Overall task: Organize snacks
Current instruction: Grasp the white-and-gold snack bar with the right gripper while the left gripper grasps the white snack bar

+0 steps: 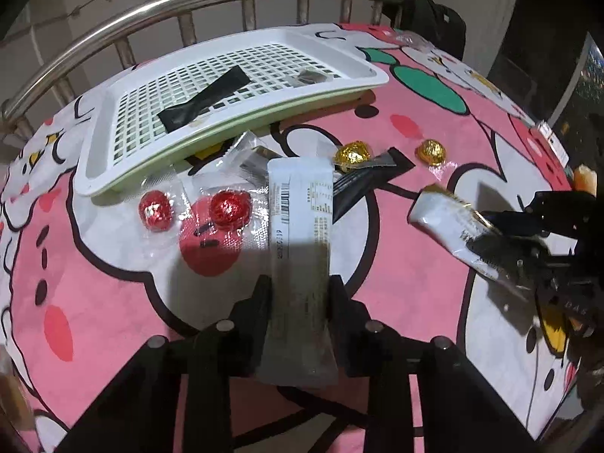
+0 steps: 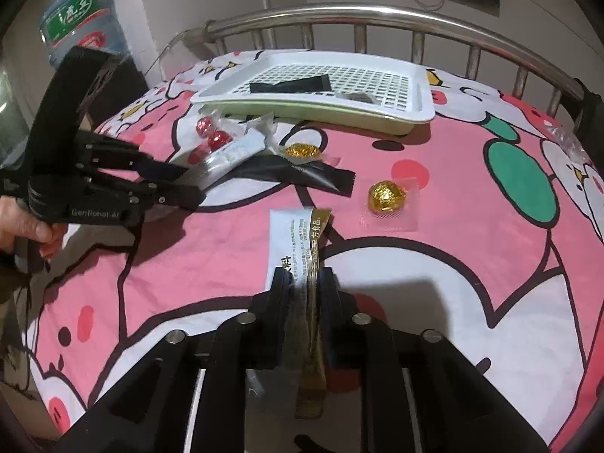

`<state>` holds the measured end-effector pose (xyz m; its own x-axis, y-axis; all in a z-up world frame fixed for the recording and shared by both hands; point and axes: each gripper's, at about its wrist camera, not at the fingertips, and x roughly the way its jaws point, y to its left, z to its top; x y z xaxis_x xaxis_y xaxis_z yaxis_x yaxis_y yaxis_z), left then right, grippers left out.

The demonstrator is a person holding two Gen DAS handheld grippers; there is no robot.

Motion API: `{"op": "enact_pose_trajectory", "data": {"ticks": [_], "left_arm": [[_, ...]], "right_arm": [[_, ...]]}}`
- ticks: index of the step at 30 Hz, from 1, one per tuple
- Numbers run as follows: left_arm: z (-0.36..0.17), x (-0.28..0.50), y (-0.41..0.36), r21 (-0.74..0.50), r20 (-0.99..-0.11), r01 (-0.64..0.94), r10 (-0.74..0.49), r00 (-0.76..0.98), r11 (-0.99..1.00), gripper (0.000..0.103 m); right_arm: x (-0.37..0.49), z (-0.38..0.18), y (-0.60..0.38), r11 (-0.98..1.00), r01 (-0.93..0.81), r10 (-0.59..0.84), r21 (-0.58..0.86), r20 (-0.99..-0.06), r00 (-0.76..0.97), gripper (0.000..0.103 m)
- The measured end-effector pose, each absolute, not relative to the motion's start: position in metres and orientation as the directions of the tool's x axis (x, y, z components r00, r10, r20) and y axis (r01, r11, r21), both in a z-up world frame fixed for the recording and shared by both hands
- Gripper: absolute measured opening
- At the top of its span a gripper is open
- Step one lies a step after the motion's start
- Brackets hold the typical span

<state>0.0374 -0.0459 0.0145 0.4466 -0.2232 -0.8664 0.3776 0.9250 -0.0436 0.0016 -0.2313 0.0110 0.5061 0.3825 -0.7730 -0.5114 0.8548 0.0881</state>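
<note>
My left gripper (image 1: 300, 287) is shut on a long white snack packet (image 1: 300, 219), held above the pink sheet; it also shows in the right wrist view (image 2: 234, 153). My right gripper (image 2: 304, 279) is shut on a white-and-gold packet (image 2: 298, 234), seen from the left wrist view too (image 1: 449, 219). A white slotted tray (image 1: 102, 173) lies at the back holding a black packet (image 1: 205, 100) and a small dark snack (image 1: 307, 77). Two red foil candies (image 1: 154, 209) (image 1: 226, 207), two gold foil candies (image 1: 353, 153) (image 1: 430, 151) and a black packet (image 2: 302, 173) lie on the bed.
A metal bed rail (image 2: 339, 13) curves behind the tray. A water jug (image 2: 81, 19) stands at the far left. A clear wrapper (image 1: 238, 147) lies by the tray's front edge. A black bag (image 1: 430, 19) sits at the far corner.
</note>
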Motion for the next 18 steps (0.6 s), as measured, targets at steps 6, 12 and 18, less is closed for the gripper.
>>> {"op": "enact_pose_trajectory", "data": {"ticks": [6, 12, 18], "left_arm": [[0.014, 0.028, -0.040, -0.103, -0.841, 0.332, -0.261, 0.475, 0.938, 0.032], [0.013, 0.018, -0.043, -0.115, -0.820, 0.312, -0.267, 0.506, 0.943, 0.032], [0.013, 0.011, -0.041, -0.164, -0.796, 0.294, -0.302, 0.525, 0.942, 0.031]], "right_arm": [[-0.008, 0.017, -0.220, 0.856, -0.516, 0.351, 0.026, -0.763, 0.544, 0.072], [-0.008, 0.003, -0.211, 0.850, -0.526, 0.303, -0.015, -0.803, 0.513, 0.040], [-0.012, 0.005, -0.210, 0.847, -0.531, 0.318, -0.005, -0.796, 0.515, 0.020]]}}
